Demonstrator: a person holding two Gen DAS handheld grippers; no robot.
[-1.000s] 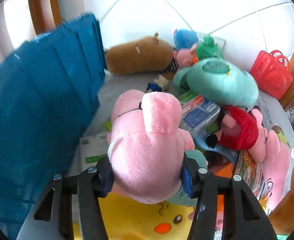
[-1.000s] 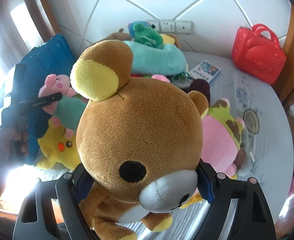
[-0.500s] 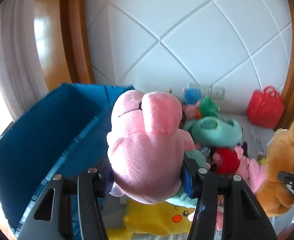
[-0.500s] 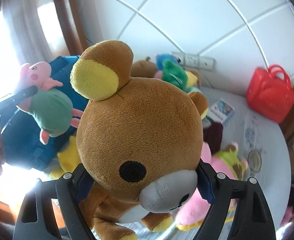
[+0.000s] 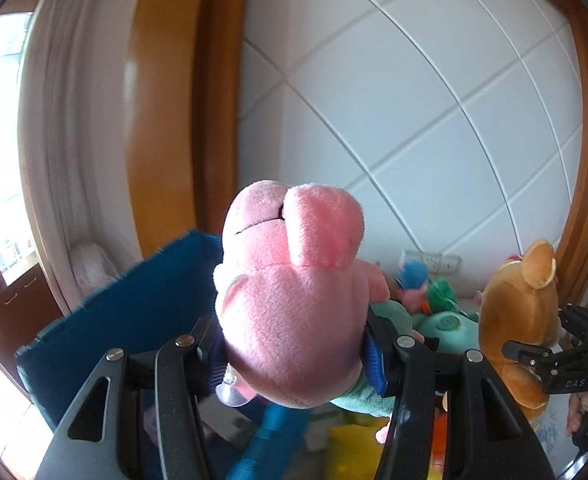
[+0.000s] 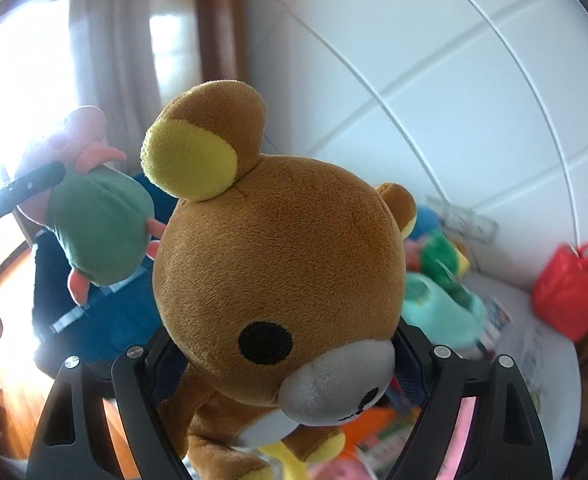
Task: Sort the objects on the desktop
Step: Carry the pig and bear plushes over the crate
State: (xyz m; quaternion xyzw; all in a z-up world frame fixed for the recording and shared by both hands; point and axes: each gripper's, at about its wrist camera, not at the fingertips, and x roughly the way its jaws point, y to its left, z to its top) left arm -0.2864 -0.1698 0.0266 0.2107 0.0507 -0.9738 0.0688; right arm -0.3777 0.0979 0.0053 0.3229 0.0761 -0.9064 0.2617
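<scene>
My left gripper (image 5: 292, 354) is shut on a pink pig plush in a green dress (image 5: 294, 300) and holds it in the air above the open blue fabric bin (image 5: 134, 312). The same pig (image 6: 94, 224) shows at the left of the right wrist view, hanging over the bin (image 6: 102, 320). My right gripper (image 6: 286, 368) is shut on a brown bear plush (image 6: 278, 272) with yellow-lined ears, also held high. The bear (image 5: 522, 320) and the right gripper (image 5: 542, 356) show at the right of the left wrist view, right of the bin.
Several plush toys lie piled on the desk by the tiled wall, among them a mint green one (image 6: 442, 312) and a yellow one (image 5: 350, 448). A red toy handbag (image 6: 572, 292) stands at the far right. A wooden window frame (image 5: 170, 100) and curtain rise behind the bin.
Both grippers rose and swung left with their plush toys. The pig now hangs over the blue bin, and the desk pile has dropped lower and further right in both views.
</scene>
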